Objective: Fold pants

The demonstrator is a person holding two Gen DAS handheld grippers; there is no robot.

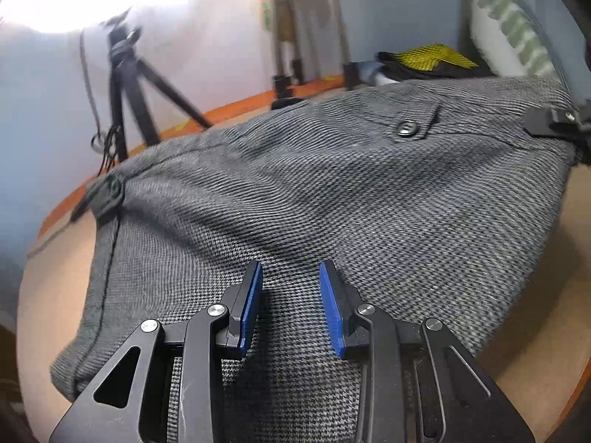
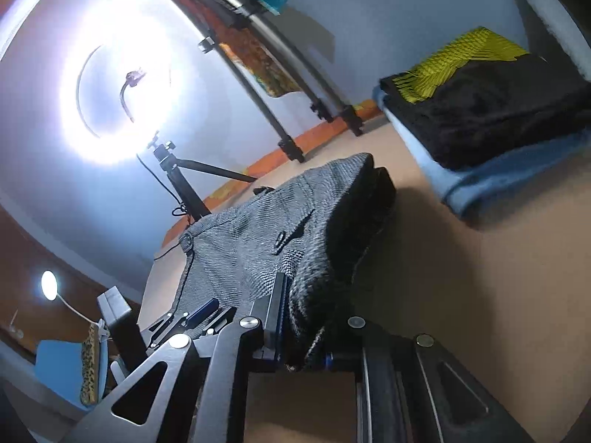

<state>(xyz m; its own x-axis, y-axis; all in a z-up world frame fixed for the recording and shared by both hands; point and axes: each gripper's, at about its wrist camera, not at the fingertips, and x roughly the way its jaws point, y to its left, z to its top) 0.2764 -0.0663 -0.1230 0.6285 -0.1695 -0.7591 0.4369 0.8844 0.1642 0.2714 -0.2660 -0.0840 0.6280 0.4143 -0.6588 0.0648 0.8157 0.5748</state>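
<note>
Grey woven pants (image 1: 332,199) lie folded on a tan table (image 1: 55,295), a buttoned back pocket (image 1: 408,127) facing up. My left gripper (image 1: 290,302) is open, its blue pads (image 1: 251,306) apart just above the near part of the pants, nothing between them. My right gripper (image 2: 301,317) is shut on the folded edge of the pants (image 2: 258,243), which bunches over its fingers and hides the right one. The right gripper's tip also shows in the left wrist view (image 1: 550,122) at the pants' far right edge. The left gripper shows in the right wrist view (image 2: 199,313).
A stack of folded clothes, black with a yellow patch (image 2: 491,110) on a blue towel (image 2: 480,184), sits at the table's back right. A tripod (image 1: 125,85) with a bright ring light (image 2: 125,92) stands behind the table. The table has an orange rim (image 1: 229,110).
</note>
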